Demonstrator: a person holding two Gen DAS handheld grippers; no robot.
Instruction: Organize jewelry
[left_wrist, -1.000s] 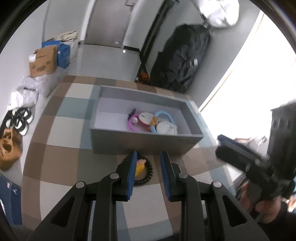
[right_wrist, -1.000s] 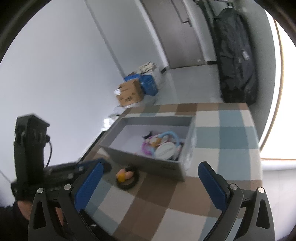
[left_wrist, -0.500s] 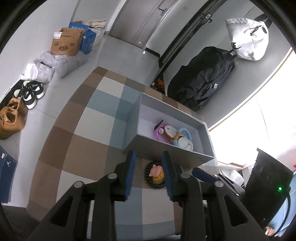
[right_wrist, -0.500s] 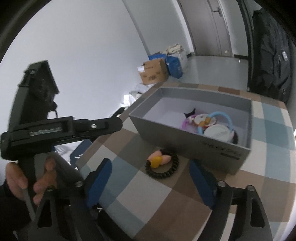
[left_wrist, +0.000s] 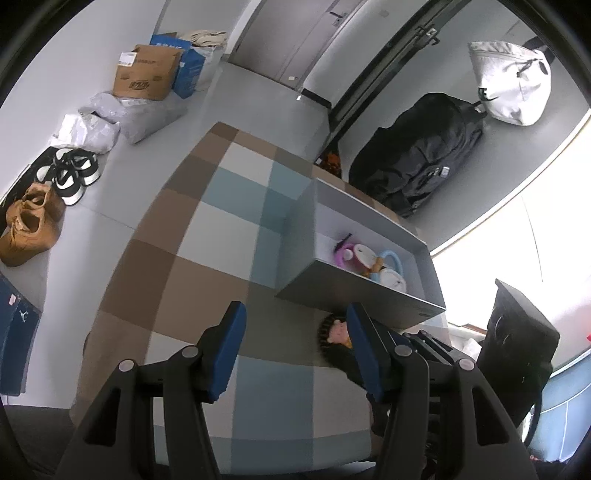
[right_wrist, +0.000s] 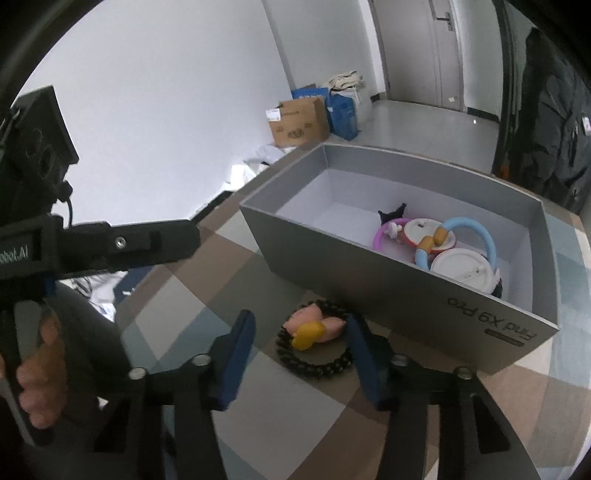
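Note:
A black beaded bracelet (right_wrist: 314, 354) with a pink and yellow charm lies on the checked tabletop, just in front of a grey box (right_wrist: 369, 266). The box holds a pink ring, a blue ring and white round pieces (right_wrist: 436, 243). My right gripper (right_wrist: 301, 343) is open, its blue pads on either side of the bracelet and apart from it. My left gripper (left_wrist: 293, 332) is open and empty, raised to the left; the bracelet (left_wrist: 332, 338) shows beside its right pad. The box also shows in the left wrist view (left_wrist: 354, 295).
The checked tabletop (left_wrist: 207, 236) stretches left of the box. On the floor beyond are shoes (left_wrist: 70, 173), cardboard boxes (left_wrist: 146, 74) and a black bag (left_wrist: 417, 158). The left gripper's body (right_wrist: 110, 247) shows in the right wrist view.
My left gripper has opened and swung away to the left of the bracelet. My right gripper has narrowed and moved in low, so its pads now flank the bracelet.

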